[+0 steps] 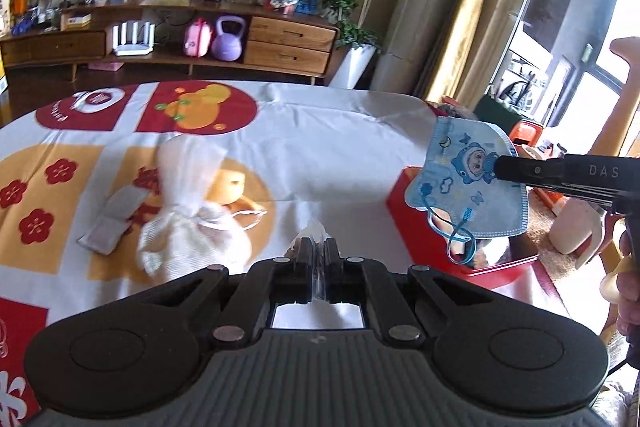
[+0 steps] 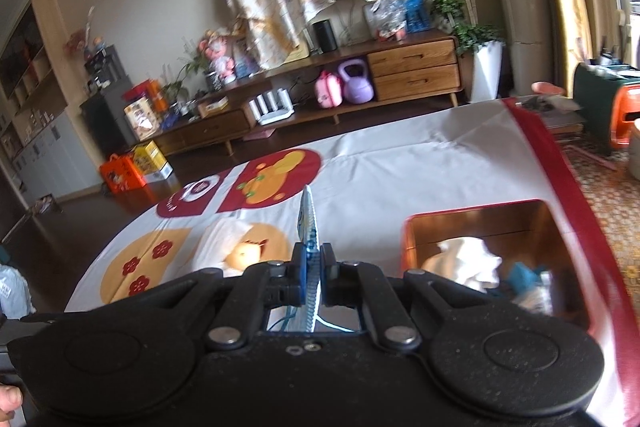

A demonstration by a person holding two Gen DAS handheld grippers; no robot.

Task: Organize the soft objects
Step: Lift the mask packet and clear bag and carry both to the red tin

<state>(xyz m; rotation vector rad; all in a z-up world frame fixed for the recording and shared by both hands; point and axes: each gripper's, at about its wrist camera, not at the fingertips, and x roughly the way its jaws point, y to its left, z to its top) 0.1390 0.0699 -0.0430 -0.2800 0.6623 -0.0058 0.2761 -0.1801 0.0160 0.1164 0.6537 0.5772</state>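
We had the right gripper point(image 1: 498, 167) fingers clamped on the face mask point(image 1: 466, 187), limp and light, pinched mid-panel above the red box point(image 2: 472, 223); left gripper point(image 1: 316, 251) fingers closed on a clear plastic scrap point(image 1: 314, 231).

Left tool point(image 1: 316, 247) pinching clear plastic point(image 1: 314, 229); right tool point(image 1: 498, 167) gripping blue face mask point(image 1: 464, 187) above red box point(image 1: 404, 211).

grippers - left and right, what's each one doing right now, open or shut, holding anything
left gripper: shut on a clear plastic wrapper.
right gripper: shut on a blue cartoon face mask, held above the table.
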